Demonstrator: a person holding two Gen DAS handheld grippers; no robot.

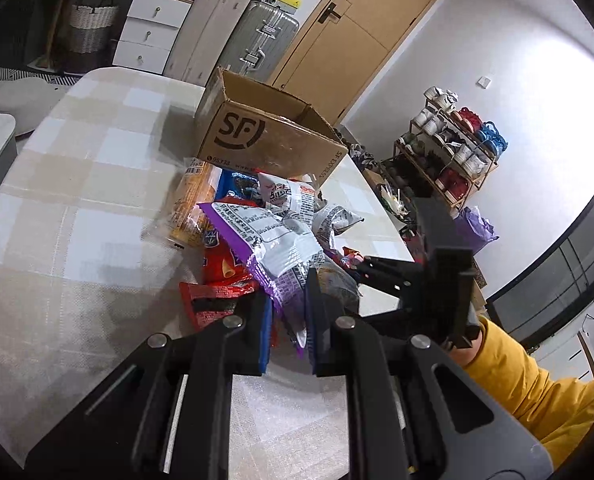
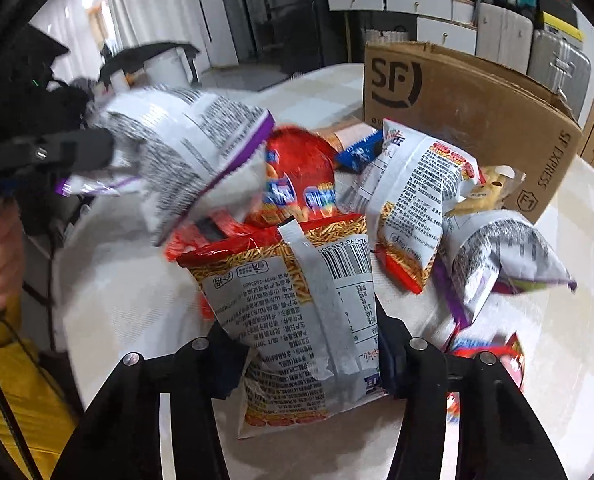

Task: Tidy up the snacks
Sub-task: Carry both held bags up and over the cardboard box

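My left gripper (image 1: 291,300) is shut on a purple-and-silver snack bag (image 1: 273,240) and holds it up above the pile. The right wrist view shows that bag (image 2: 193,140) hanging in the air at the left. My right gripper (image 2: 311,340) points down at the table, and its fingers press both sides of a red-and-silver noodle-snack bag (image 2: 297,304) lying printed side up. Behind the pile stands an open cardboard box (image 1: 257,140) marked SF, also in the right wrist view (image 2: 477,112). Loose snacks lie in front of it: a red bag (image 2: 297,156), a blue packet (image 2: 357,152) and a white bag (image 2: 413,200).
The checked tablecloth (image 1: 77,200) has bare room to the left of the pile. A silver-and-purple bag (image 2: 505,256) lies at the right near the table edge. Beyond the table are a suitcase (image 1: 261,36), white drawers (image 1: 149,28), a wooden door (image 1: 361,28) and a shoe rack (image 1: 445,148).
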